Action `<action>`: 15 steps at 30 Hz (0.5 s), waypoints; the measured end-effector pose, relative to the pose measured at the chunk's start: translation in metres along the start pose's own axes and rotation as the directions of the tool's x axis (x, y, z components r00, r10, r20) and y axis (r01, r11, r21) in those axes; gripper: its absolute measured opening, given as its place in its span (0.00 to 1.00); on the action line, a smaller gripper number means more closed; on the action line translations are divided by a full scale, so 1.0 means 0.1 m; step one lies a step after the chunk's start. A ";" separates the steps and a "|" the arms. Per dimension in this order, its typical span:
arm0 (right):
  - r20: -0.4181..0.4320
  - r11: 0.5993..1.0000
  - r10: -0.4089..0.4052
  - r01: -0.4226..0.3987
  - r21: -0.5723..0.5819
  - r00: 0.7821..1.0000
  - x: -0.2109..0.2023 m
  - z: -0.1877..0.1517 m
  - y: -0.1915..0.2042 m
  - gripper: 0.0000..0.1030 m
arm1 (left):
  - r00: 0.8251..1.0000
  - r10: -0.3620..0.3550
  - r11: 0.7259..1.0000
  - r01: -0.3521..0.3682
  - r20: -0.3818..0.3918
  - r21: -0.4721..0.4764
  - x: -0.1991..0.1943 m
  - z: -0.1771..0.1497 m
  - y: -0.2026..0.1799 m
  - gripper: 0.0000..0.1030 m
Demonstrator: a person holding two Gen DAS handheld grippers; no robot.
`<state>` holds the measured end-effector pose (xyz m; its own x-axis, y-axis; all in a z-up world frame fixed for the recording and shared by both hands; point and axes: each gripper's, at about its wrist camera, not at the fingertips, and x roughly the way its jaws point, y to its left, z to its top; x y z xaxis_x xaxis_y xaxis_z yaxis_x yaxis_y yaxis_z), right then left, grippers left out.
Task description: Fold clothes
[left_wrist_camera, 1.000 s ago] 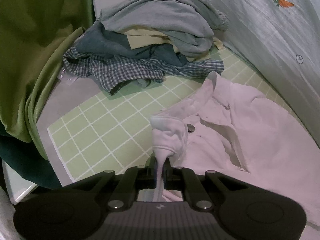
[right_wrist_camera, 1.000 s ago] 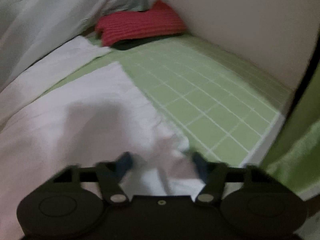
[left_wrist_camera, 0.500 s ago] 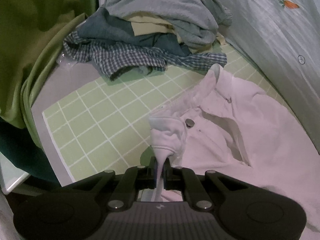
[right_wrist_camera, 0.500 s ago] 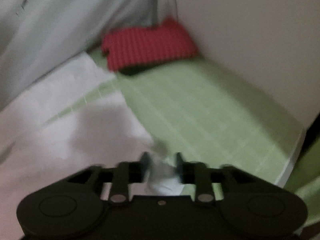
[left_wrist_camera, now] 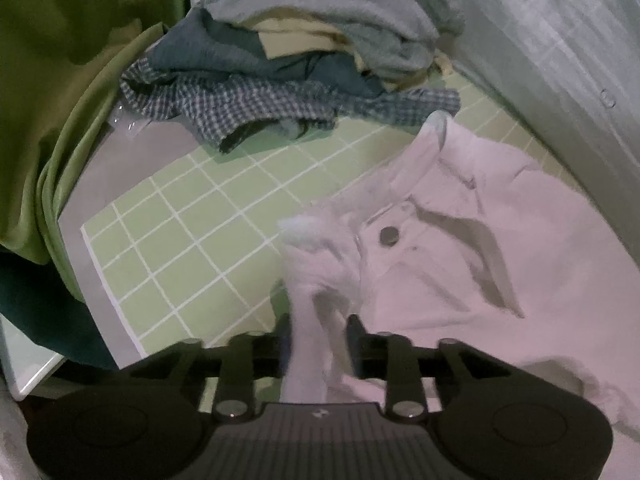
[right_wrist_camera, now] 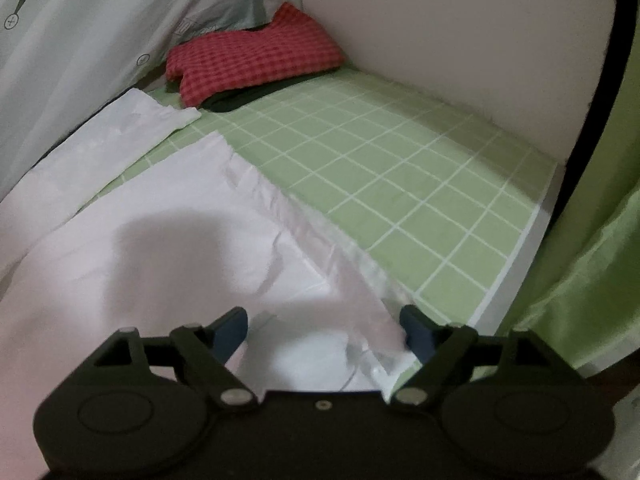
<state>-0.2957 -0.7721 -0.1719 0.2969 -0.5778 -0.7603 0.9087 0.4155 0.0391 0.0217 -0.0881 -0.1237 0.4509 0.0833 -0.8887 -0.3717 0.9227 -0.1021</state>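
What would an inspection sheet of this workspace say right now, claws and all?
Surface: green gridded mat, partly bare.
Job's things: white shirt spread on the mat, collar and a button showing.
Clutter: heap of unfolded clothes at the far end; red checked garment, folded, in the opposite corner.
Grippers: left claw open, with a bunched bit of shirt between its fingers; right claw open wide over the shirt's hem.
Cables: nothing seen.
Surroundings: green curtain, pale printed sheet.

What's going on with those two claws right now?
Left claw partly open, white shirt bunched between its fingers. Right claw wide open over the shirt's hem. Unfolded clothes pile sits beyond, apart.
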 end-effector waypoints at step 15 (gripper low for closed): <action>0.026 0.992 -0.125 0.124 0.033 0.992 -0.06 -0.25 0.32 0.92 | 0.998 0.025 0.999 -0.024 -0.050 0.025 0.30 0.00 0.21 0.50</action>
<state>-0.2759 -0.7382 -0.1823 0.1886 -0.6433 -0.7420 0.9477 0.3172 -0.0342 0.0276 -0.0657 -0.1525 0.4008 0.0875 -0.9120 -0.3622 0.9294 -0.0700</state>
